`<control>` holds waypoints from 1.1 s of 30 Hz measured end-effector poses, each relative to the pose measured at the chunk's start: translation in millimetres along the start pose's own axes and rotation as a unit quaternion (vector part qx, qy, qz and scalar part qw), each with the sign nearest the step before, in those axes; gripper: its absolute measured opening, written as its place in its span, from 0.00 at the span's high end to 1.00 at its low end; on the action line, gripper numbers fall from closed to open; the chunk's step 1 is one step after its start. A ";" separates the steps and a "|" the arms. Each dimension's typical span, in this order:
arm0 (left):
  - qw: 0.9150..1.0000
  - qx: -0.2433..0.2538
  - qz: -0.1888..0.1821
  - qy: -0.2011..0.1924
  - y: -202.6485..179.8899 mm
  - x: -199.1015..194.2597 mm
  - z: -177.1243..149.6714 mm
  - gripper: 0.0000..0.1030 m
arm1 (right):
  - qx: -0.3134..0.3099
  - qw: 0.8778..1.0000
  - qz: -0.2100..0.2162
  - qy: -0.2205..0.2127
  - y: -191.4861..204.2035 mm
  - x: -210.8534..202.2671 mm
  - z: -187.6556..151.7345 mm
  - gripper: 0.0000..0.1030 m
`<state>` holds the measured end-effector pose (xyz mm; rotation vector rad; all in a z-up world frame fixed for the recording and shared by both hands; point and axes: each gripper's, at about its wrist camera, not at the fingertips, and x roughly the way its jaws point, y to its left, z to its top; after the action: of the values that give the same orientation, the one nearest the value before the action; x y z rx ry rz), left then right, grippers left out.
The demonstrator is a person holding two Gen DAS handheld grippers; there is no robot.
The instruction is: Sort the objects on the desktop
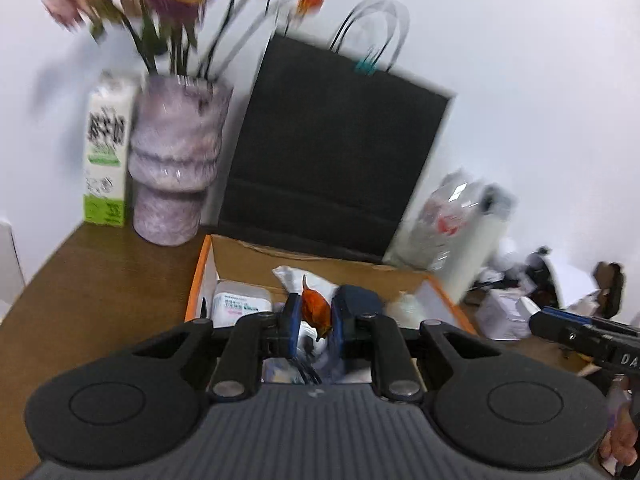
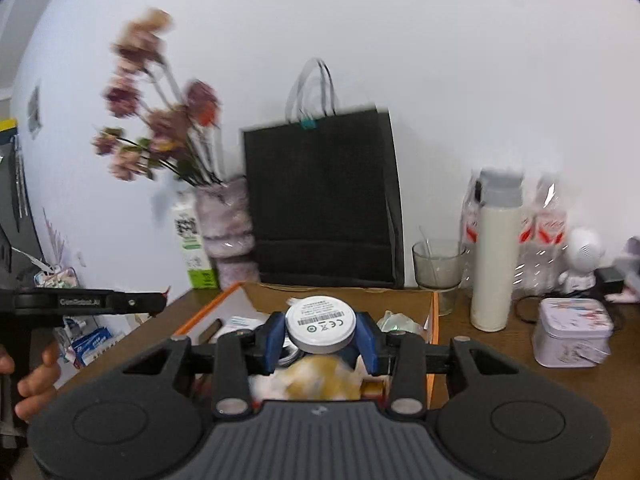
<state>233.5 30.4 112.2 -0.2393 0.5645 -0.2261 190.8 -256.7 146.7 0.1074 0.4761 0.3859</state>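
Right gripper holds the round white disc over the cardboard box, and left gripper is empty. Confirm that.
Not quite. In the left wrist view the left gripper is shut on an orange wrapper. The right gripper does hold the white disc over the cardboard box.

I see a small orange wrapped item (image 1: 316,312) pinched above the open cardboard box (image 1: 256,256); a round white disc (image 2: 320,323), label up, clamped over it.

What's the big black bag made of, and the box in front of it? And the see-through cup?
Black bag: looks like matte paper, with stiff flat sides and creases. Box: probably cardboard, with dull brown walls and an orange edge. Cup: seems to be glass, clear and thick-walled, though plastic is possible.
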 end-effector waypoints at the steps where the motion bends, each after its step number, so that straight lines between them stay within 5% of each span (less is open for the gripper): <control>1: 1.000 0.005 0.007 0.010 0.5 17.3 6.4 0.84 | 0.011 1.000 0.000 0.014 -7.9 18.4 6.9 0.63; 8: 0.996 -0.003 0.043 0.078 12.5 123.8 27.4 0.83 | 0.072 0.991 -0.008 0.111 -47.1 143.1 24.8 0.63; 12: 0.995 -0.006 0.052 0.090 12.8 147.9 33.0 0.58 | 0.066 0.987 -0.042 0.138 -48.0 194.2 23.2 0.63; 14: 0.996 0.019 0.058 0.071 8.0 138.5 33.1 0.58 | 0.062 0.986 -0.073 0.140 -47.6 202.4 21.3 0.63; 20: 0.994 0.073 0.069 0.039 -3.4 74.1 20.7 0.51 | 0.063 0.993 -0.054 0.084 -37.5 136.5 11.9 0.57; 25: 0.995 0.076 0.053 0.033 -15.2 9.8 1.4 0.28 | 0.033 0.997 -0.043 0.063 -11.2 62.8 -9.2 0.44; 28: 0.995 0.078 0.050 0.035 -24.4 -24.3 -17.4 0.24 | 0.017 0.997 -0.044 0.054 6.9 16.1 -34.4 0.42; 33: 0.996 0.076 0.037 0.029 -36.1 -77.1 -75.2 0.14 | 0.004 0.997 -0.050 0.060 31.1 -41.9 -92.9 0.23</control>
<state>123.4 5.3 99.4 -0.0645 0.6088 -0.2031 102.7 -243.1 88.2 0.0685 0.5984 0.2921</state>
